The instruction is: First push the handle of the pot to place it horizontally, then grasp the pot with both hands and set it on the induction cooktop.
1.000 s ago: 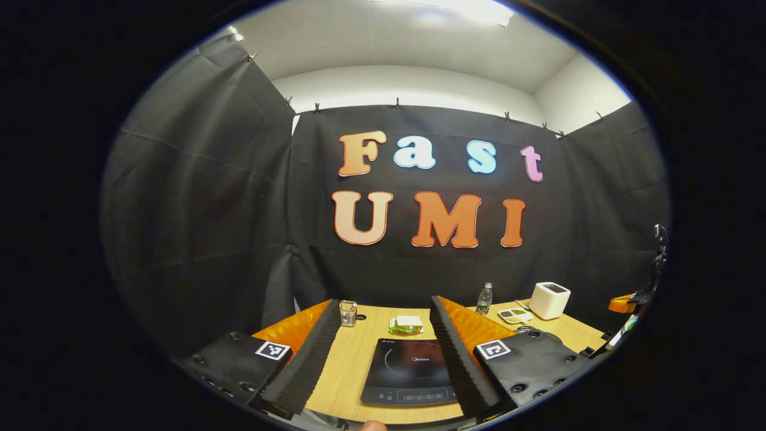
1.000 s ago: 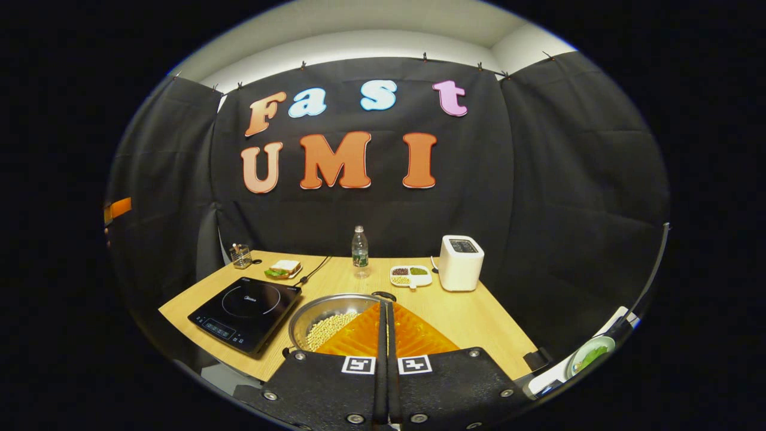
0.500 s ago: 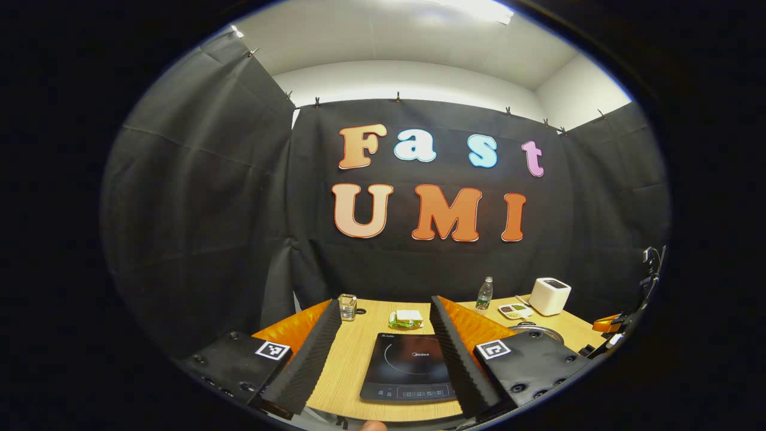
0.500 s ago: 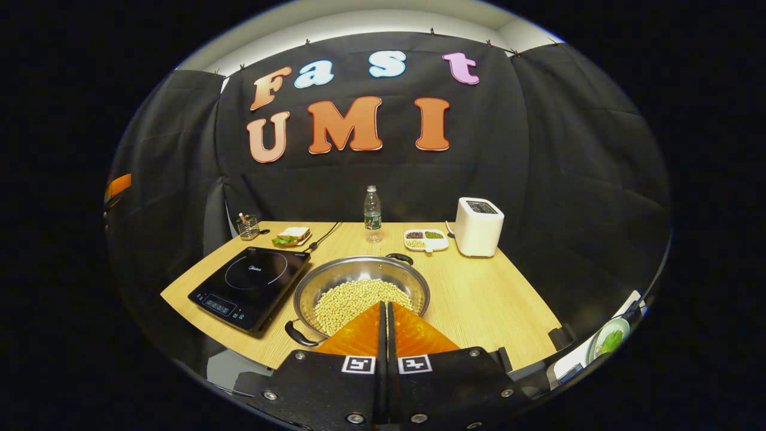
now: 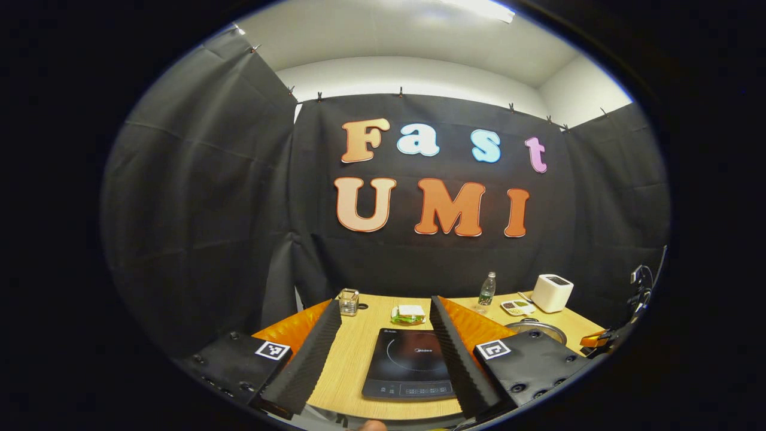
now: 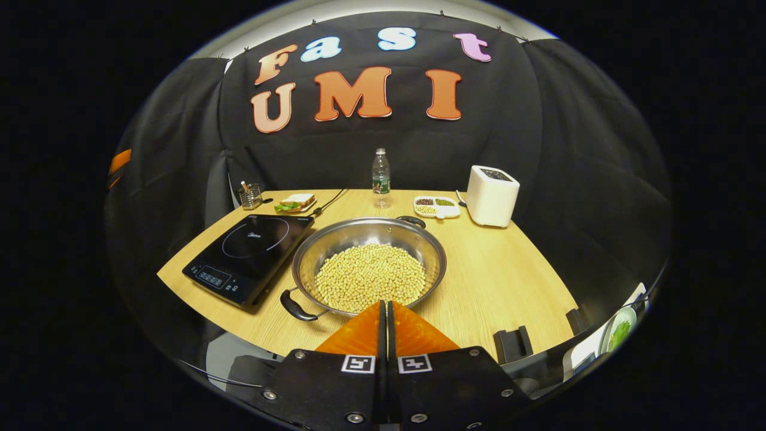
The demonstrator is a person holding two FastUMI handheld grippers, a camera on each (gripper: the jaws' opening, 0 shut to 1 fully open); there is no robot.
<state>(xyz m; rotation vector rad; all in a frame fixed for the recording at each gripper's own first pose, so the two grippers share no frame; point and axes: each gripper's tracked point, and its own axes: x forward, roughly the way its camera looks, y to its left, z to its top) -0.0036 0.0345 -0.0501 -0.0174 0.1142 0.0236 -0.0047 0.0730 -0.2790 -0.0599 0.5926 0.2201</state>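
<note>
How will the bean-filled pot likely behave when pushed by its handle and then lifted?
The pot is metal, wide and shallow, so probably rigid and stable. Its layer of beans likely adds weight and may shift if tilted. On the smooth table, a push on the near handle should pivot it.

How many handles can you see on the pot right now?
2. One black handle juts from the pot rim at its near-left, toward the table edge; the other handle sits at the far rim, toward the compartment dish.
</note>
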